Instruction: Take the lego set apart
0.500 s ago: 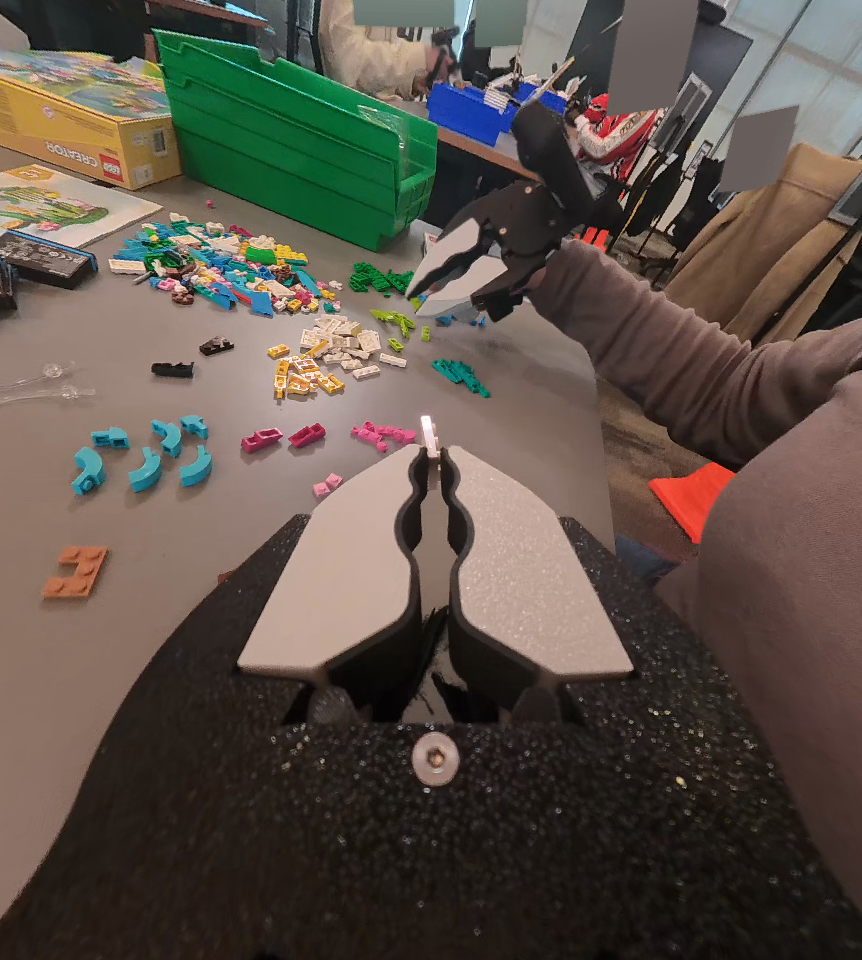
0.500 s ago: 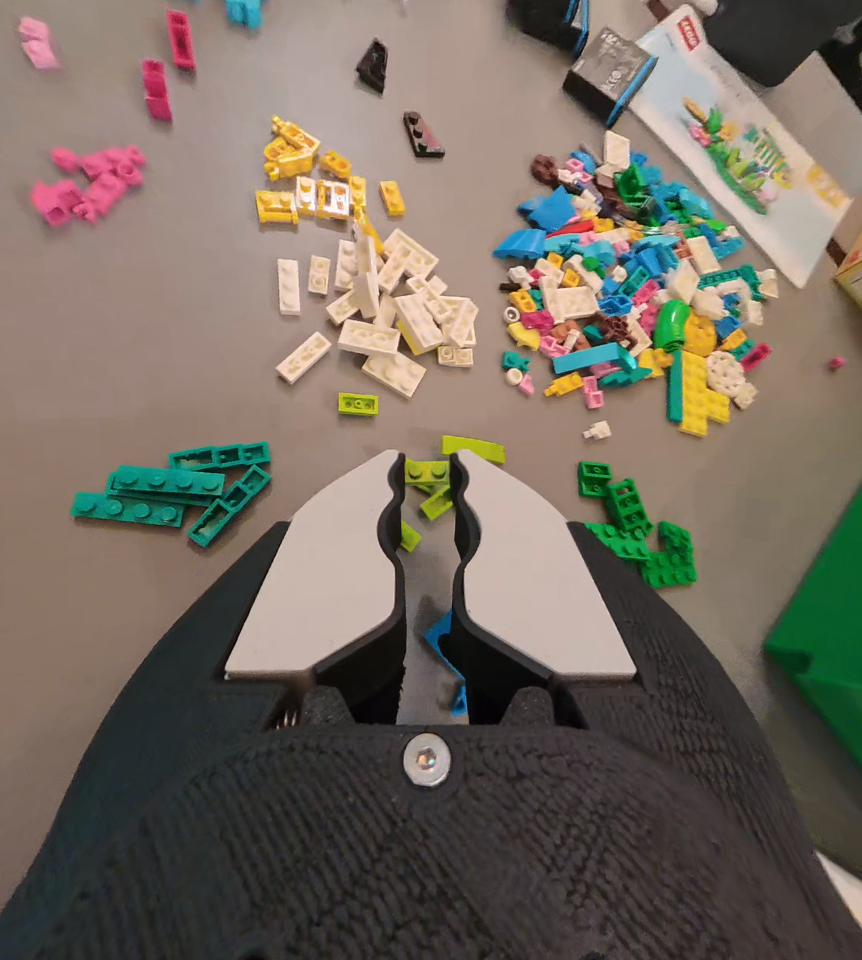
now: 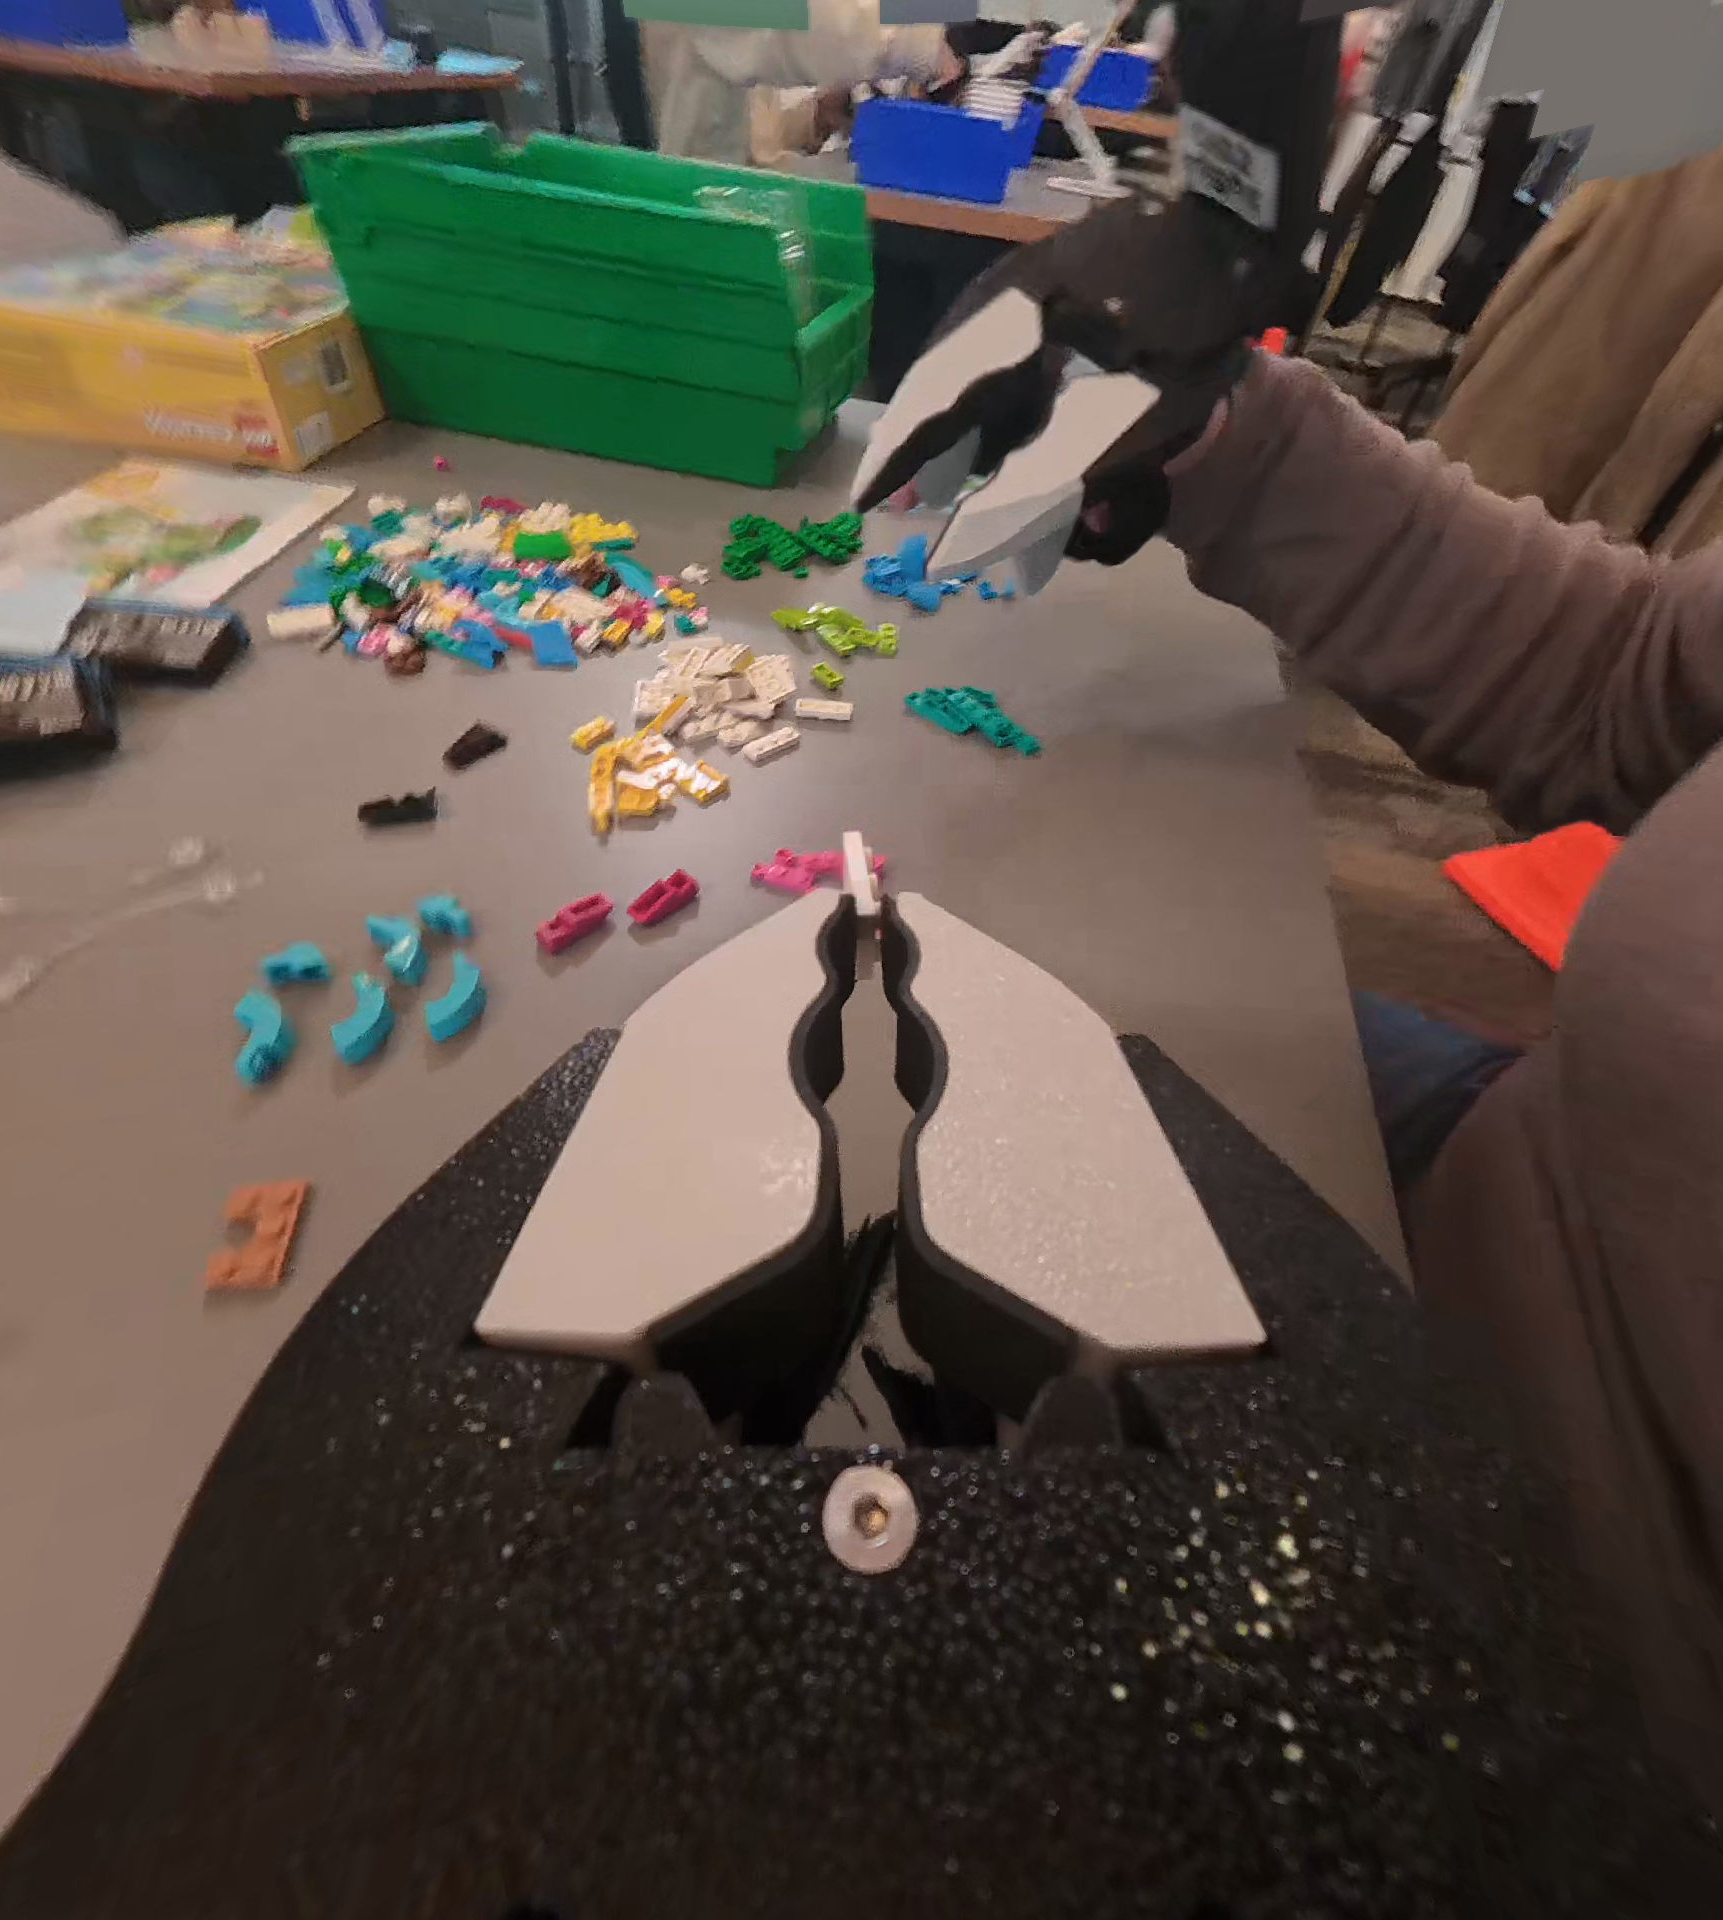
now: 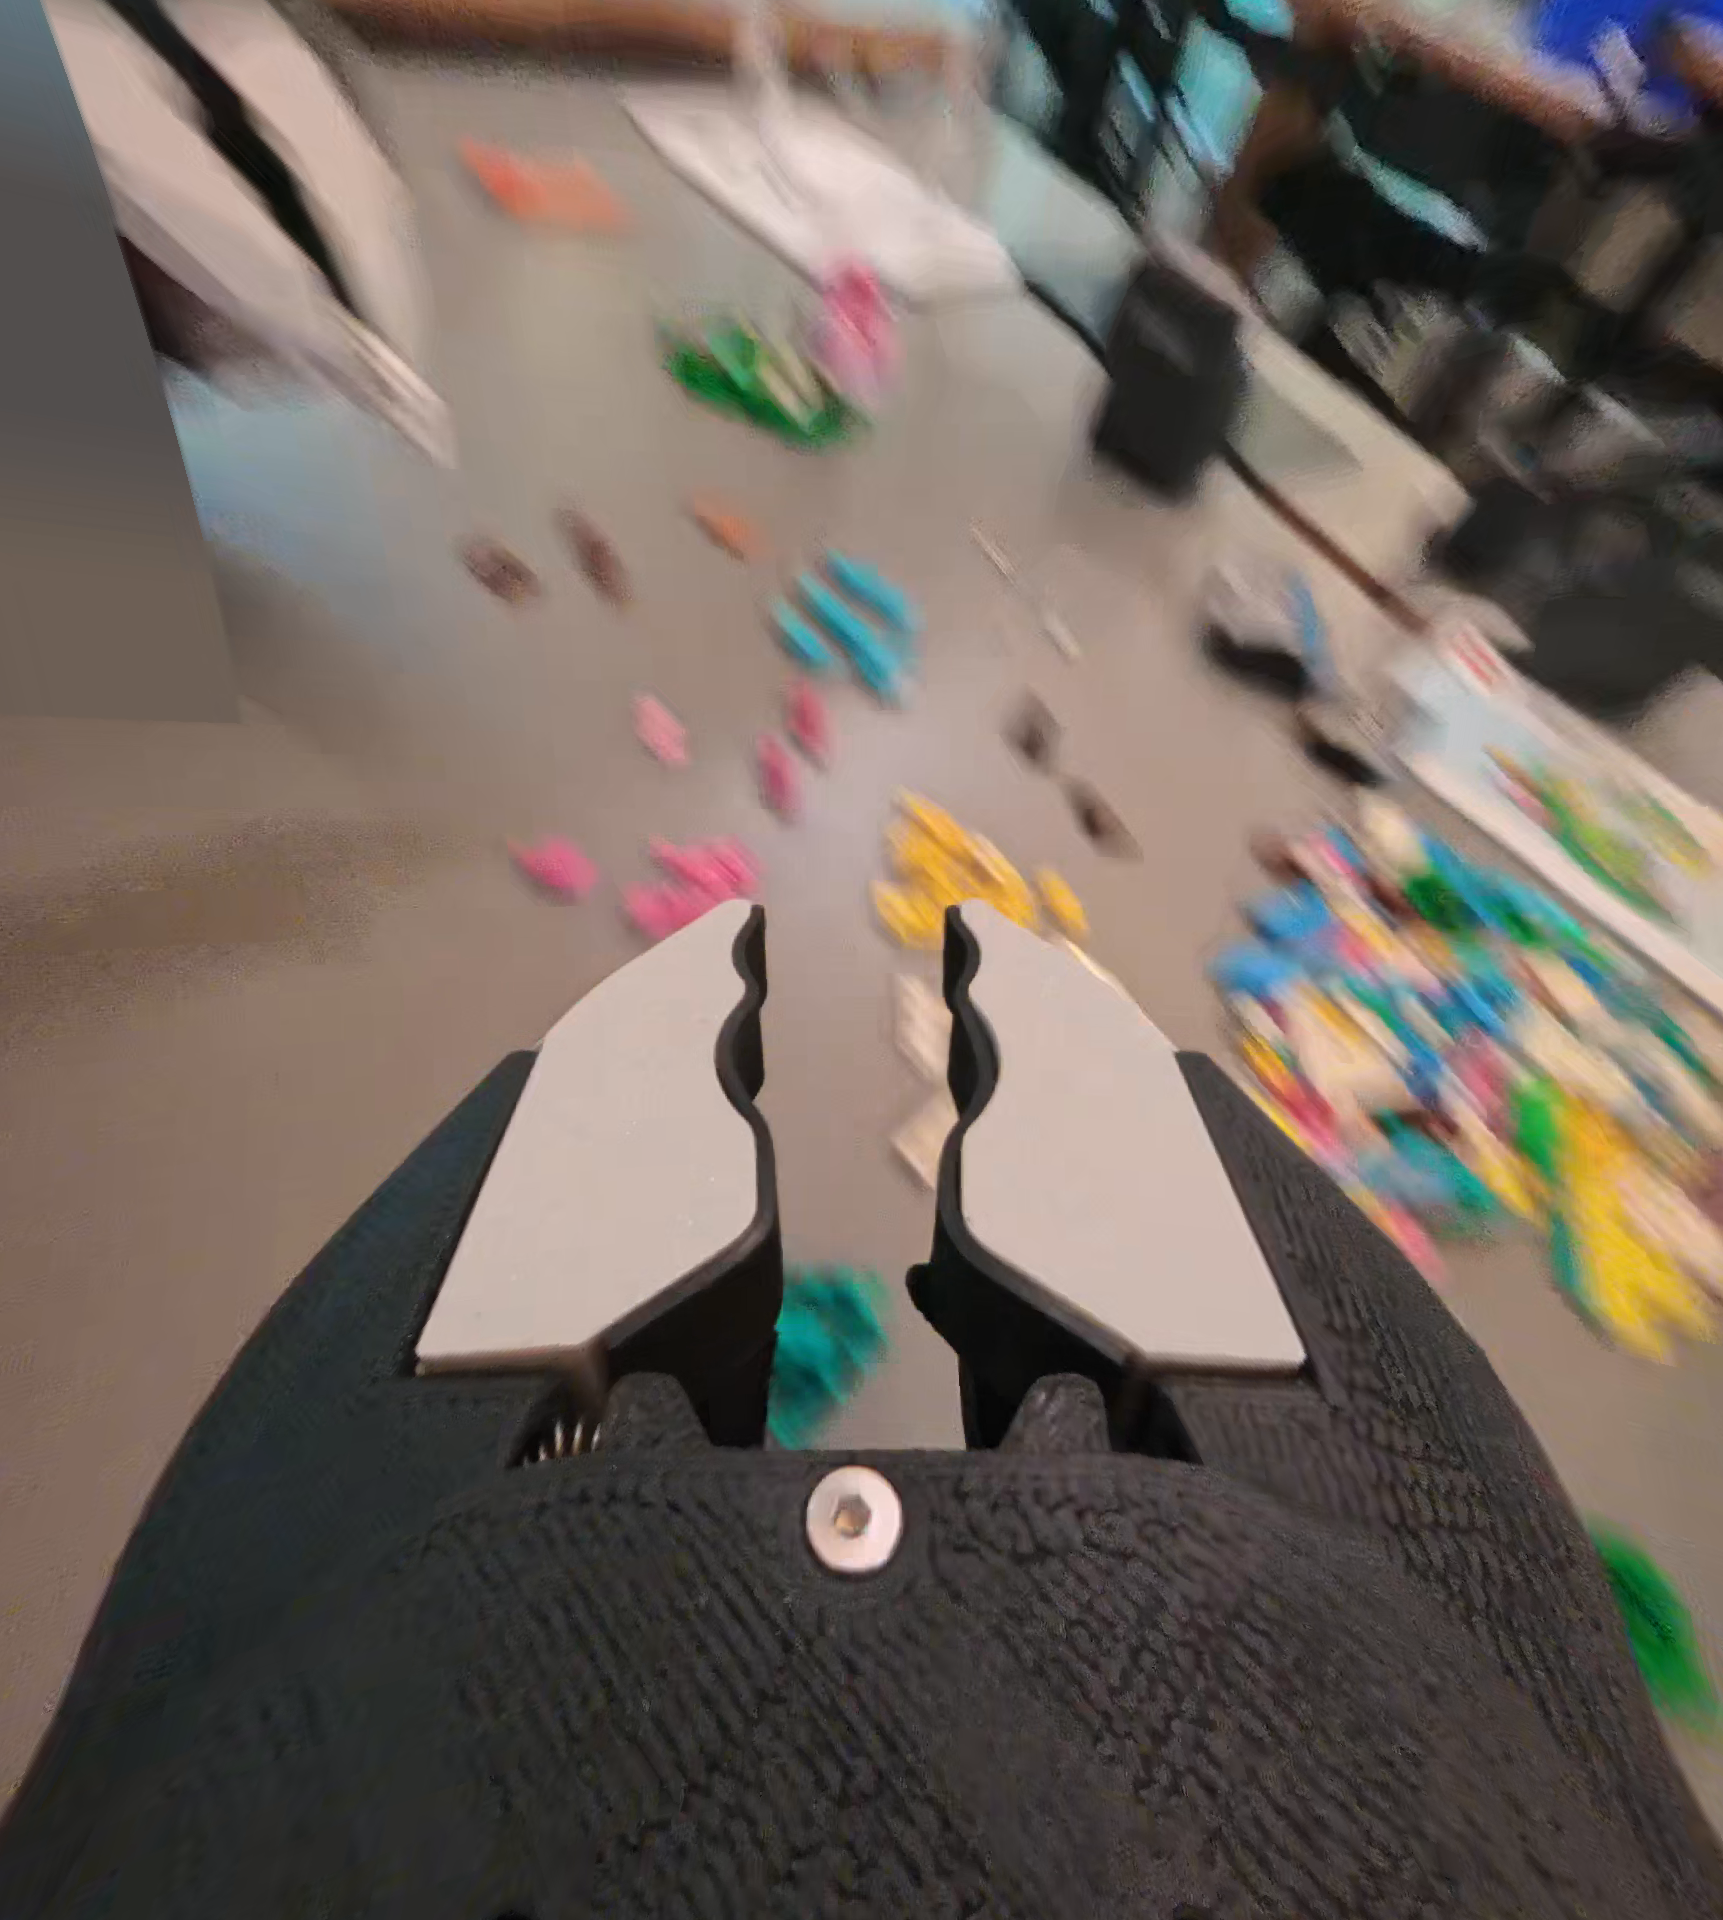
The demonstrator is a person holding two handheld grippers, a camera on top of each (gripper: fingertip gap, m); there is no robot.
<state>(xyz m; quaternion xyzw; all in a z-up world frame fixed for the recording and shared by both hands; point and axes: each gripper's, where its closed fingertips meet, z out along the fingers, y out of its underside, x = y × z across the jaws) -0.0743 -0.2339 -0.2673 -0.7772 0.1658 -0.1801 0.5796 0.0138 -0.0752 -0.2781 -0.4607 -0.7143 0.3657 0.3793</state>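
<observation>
**White plate pinched in your left, right held open over the sorted bricks**

Your left hand-held gripper (image 3: 867,914) is closed on a small white piece (image 3: 859,878), which stands upright at its fingertips above the grey surface (image 3: 1096,790). The left wrist view is the sharp one: it shows the lego sorted by colour, with a mixed pile (image 3: 483,592) by the instruction booklet (image 3: 109,540), white plates (image 3: 732,686), yellow pieces (image 3: 649,774), curved light-blue pieces (image 3: 369,997), two magenta bricks (image 3: 618,909), a brown plate (image 3: 259,1231), teal plates (image 3: 971,717), lime pieces (image 3: 836,629) and dark green pieces (image 3: 789,540). Behind them stand stacked green bins (image 3: 608,301) and a yellow box (image 3: 140,364). Only this view shows your right hand-held gripper (image 3: 924,520) from outside, raised above the blue pieces (image 3: 904,577) at the far right edge, with your sleeve (image 3: 1459,613) reaching across.

The right wrist view is heavily blurred. It adds the gap itself: your right hand-held gripper (image 4: 852,925) has its jaws apart and holds nothing, with teal pieces (image 4: 826,1340) seen between the finger bases. Pink pieces (image 4: 691,883) and the yellow pieces (image 4: 971,873) lie ahead of it, and the left hand-held gripper (image 4: 254,197) shows at the top left.
</observation>
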